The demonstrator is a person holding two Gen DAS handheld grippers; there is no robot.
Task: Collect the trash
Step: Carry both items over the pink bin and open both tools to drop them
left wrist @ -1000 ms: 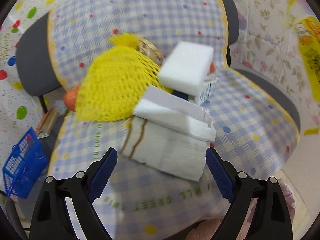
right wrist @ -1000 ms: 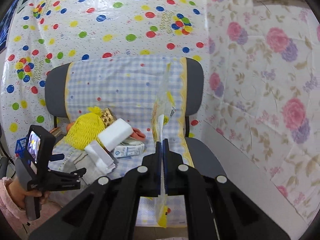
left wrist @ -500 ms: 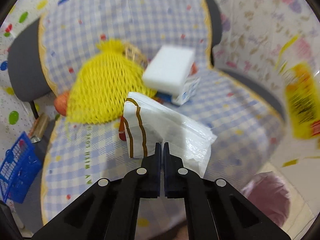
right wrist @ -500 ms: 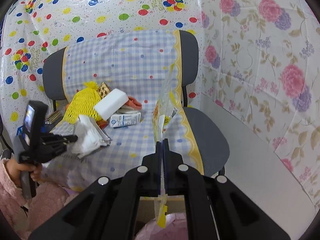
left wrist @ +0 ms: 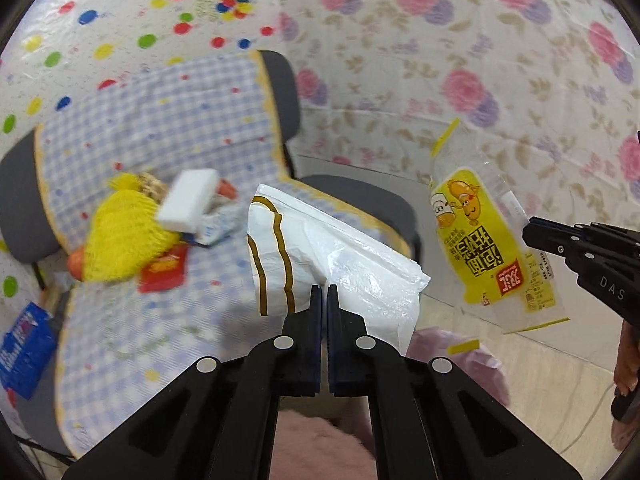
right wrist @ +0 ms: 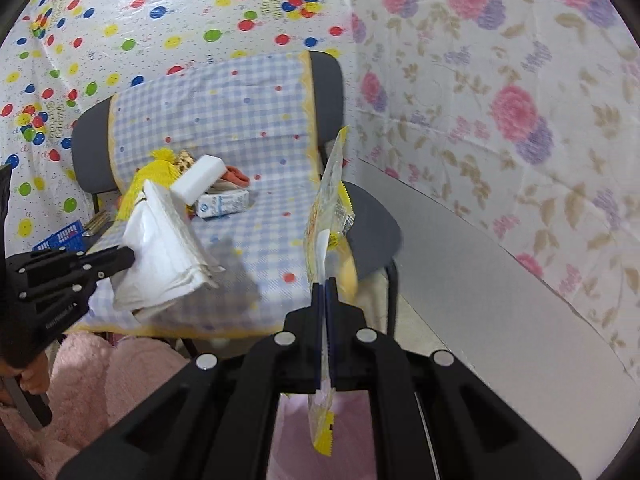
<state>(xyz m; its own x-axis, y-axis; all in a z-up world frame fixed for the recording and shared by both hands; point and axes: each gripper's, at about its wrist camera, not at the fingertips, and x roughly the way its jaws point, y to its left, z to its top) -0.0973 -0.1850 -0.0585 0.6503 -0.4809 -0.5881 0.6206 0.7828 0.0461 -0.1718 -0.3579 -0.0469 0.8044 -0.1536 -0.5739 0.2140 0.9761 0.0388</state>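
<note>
Colours on the chair and walls
White bag with brown stripes; yellow wrapper; blue-white checked chair cover; yellow net.

- A grey office chair draped in a blue-and-white checked cloth is standing at about ten o'clock in the right wrist view.
- A white polka-dot plastic wall sheet is hanging behind it at eleven o'clock.
- A floral pink-and-purple wall covering is spreading toward two o'clock.
- A blue plastic basket is sitting at eight o'clock in the left wrist view.
</note>
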